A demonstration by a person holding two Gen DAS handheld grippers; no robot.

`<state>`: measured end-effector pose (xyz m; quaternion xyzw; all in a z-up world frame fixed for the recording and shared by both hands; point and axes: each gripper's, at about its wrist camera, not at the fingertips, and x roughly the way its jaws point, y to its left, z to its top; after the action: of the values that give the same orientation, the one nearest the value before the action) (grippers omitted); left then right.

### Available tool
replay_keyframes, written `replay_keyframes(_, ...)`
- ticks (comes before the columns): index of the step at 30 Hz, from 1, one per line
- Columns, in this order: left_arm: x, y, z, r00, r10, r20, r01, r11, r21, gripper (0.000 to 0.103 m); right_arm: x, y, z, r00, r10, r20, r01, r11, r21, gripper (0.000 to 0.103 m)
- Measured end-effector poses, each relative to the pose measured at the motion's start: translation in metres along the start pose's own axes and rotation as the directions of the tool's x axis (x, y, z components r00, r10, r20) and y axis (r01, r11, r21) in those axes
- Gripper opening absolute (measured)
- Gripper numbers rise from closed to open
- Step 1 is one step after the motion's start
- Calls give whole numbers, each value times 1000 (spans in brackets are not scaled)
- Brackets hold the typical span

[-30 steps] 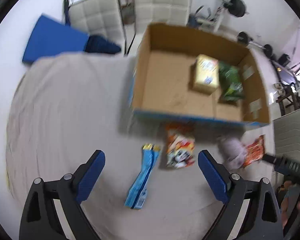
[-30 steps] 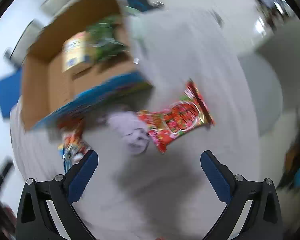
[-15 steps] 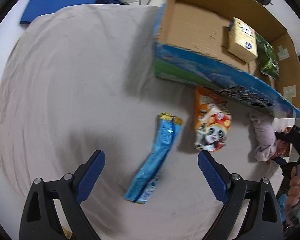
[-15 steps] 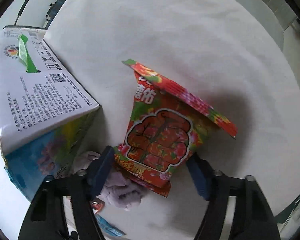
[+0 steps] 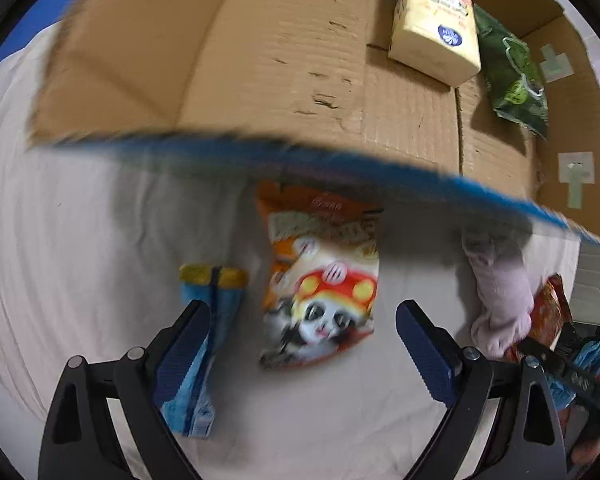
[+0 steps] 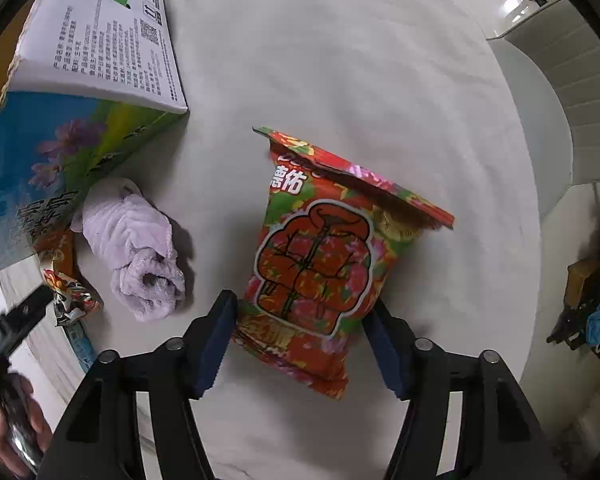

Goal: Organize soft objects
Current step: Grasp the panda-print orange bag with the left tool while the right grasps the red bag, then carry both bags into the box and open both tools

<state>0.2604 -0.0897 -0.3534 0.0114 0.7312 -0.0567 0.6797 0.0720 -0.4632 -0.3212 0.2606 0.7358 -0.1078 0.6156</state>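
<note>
My right gripper (image 6: 300,340) is shut on the near end of a red flowered snack bag (image 6: 324,256) that lies on the white cloth. A lilac cloth bundle (image 6: 134,248) lies left of it, against the cardboard box (image 6: 72,152). My left gripper (image 5: 300,356) is open just above the cloth. An orange panda snack bag (image 5: 320,280) lies between its fingers, slightly ahead. A blue and yellow packet (image 5: 204,344) lies by its left finger. The lilac bundle (image 5: 500,300) and the red bag (image 5: 548,320) also show at the right of the left wrist view.
The open cardboard box (image 5: 292,60) holds a yellow tissue pack (image 5: 436,28) and a green bag (image 5: 512,76). A white chair (image 6: 572,80) stands beyond the table's right edge. The cloth-covered table (image 6: 340,60) runs on behind the red bag.
My left gripper has moved forward and right, from over the blue packet to around the panda bag. My right gripper has closed further on the red bag.
</note>
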Motion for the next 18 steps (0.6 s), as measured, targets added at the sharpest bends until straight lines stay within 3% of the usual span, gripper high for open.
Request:
replay_keyframes(4, 16, -9, 13, 999, 42, -21, -41, 999, 25, 95, 2, -3, 12, 1000, 26, 0, -26, 997, 74, 74)
replay_keyframes(7, 23, -16, 17, 997, 65, -33, -63, 996, 63, 69, 5, -7, 20, 999, 52, 12, -53, 991, 121, 74)
replay_keyframes(8, 26, -17, 16, 997, 65, -49, -62, 995, 72, 55, 5, -8, 21, 998, 53, 20, -55, 992, 112, 74)
replay_keyframes(11, 25, -19, 7, 996, 75, -41, -71, 993, 92, 54, 4, -8, 9, 1000, 0, 29, -1, 999, 35, 59)
replay_keyframes(18, 22, -19, -46, 998, 56, -36, -53, 994, 99, 54, 6, -3, -23, 999, -26, -45, 22, 996, -91, 55)
